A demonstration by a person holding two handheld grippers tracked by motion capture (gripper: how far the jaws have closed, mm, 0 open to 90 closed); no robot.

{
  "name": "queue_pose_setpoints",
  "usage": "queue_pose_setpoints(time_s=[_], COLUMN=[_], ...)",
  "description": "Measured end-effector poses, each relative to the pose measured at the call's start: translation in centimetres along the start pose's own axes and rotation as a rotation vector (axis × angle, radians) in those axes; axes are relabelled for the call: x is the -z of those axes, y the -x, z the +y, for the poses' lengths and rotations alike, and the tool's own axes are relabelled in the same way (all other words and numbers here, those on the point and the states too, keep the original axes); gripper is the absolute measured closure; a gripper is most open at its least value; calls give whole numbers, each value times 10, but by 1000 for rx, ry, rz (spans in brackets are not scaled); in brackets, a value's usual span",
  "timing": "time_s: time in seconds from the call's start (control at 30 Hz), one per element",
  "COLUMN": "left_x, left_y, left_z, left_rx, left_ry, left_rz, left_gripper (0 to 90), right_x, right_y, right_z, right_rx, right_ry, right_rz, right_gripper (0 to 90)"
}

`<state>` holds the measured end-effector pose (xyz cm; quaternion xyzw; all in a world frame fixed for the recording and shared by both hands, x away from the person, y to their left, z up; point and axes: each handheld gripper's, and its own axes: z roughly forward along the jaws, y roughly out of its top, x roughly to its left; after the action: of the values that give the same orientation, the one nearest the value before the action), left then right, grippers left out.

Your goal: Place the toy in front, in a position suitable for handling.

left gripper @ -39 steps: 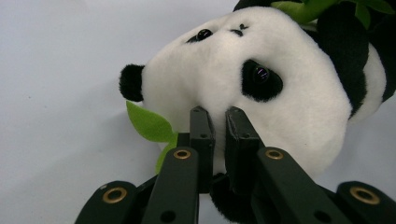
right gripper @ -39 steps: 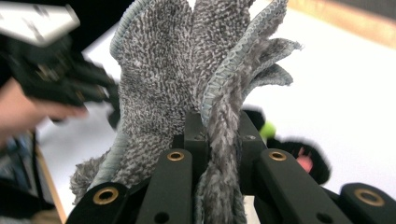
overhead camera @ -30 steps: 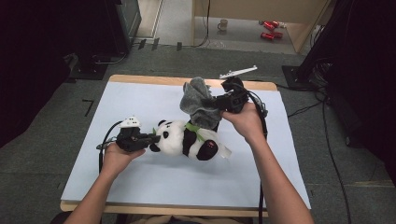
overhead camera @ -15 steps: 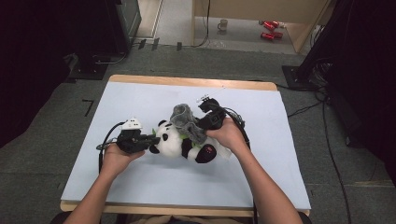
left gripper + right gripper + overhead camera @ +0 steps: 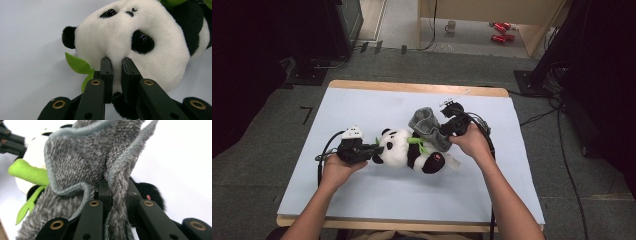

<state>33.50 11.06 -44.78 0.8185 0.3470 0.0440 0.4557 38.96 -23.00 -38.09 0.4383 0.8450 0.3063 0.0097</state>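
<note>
A black-and-white panda plush [image 5: 404,150] with green felt leaves lies on its side in the middle of the pale table top [image 5: 362,107]. My left gripper [image 5: 374,149] is at its head; in the left gripper view the gripper [image 5: 116,62] is shut, pinching the white fur of the panda [image 5: 140,27] below its eyes. A grey fuzzy cloth [image 5: 427,129] rests bunched against the panda's body. My right gripper [image 5: 444,131] is shut on a fold of this grey cloth [image 5: 82,157], with the hemmed edge squeezed between the jaws of the gripper [image 5: 117,186].
The table's wooden edge [image 5: 412,88] runs along the far side. Beyond it on the floor are a mug [image 5: 451,25], red objects [image 5: 499,31] and cables [image 5: 557,110]. Dark equipment [image 5: 337,25] stands at the back left. Pale surface lies on all sides of the panda.
My right gripper has come down with the grey cloth, from above the panda to against its body. The left gripper and the panda's head have stayed put.
</note>
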Motion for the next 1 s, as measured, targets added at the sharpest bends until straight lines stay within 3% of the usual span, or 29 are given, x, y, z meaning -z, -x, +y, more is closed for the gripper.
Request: queue_pose_setpoints(time_s=[0.1,0.2,0.33,0.53,0.63,0.8,0.9,0.97,1.0], left_x=[0,0,0,0,0,0,0,0,0], left_y=[1,1,2,1,1,0,1,1,1], left_z=[0,0,0,0,0,0,-1,-1,-1], left_rx=[-1,-2,-5,0,-2,-12,-17,-15,-14], left_ry=[-8,-17,-21,-19,-18,-25,-30,-28,-25], left_rz=[4,2,6,5,4,6,12,10,9], left_gripper=[816,818,817,816,816,815,814,814,814], right_x=[10,20,27,17,10,-18,-37,-41,-41], right_y=[-1,-3,-8,-23,-31,-43,-41,-36,-33], right_z=[5,11,21,33,39,39,34,32,31], right_rx=[-4,-9,-22,4,-10,4,4,-26,-23], right_ry=[33,76,127,150,161,81,14,8,-2], right_rz=[-34,-40,7,86,186,211,194,194,169], right_gripper=[808,809,808,808,808,808,808,808,808])
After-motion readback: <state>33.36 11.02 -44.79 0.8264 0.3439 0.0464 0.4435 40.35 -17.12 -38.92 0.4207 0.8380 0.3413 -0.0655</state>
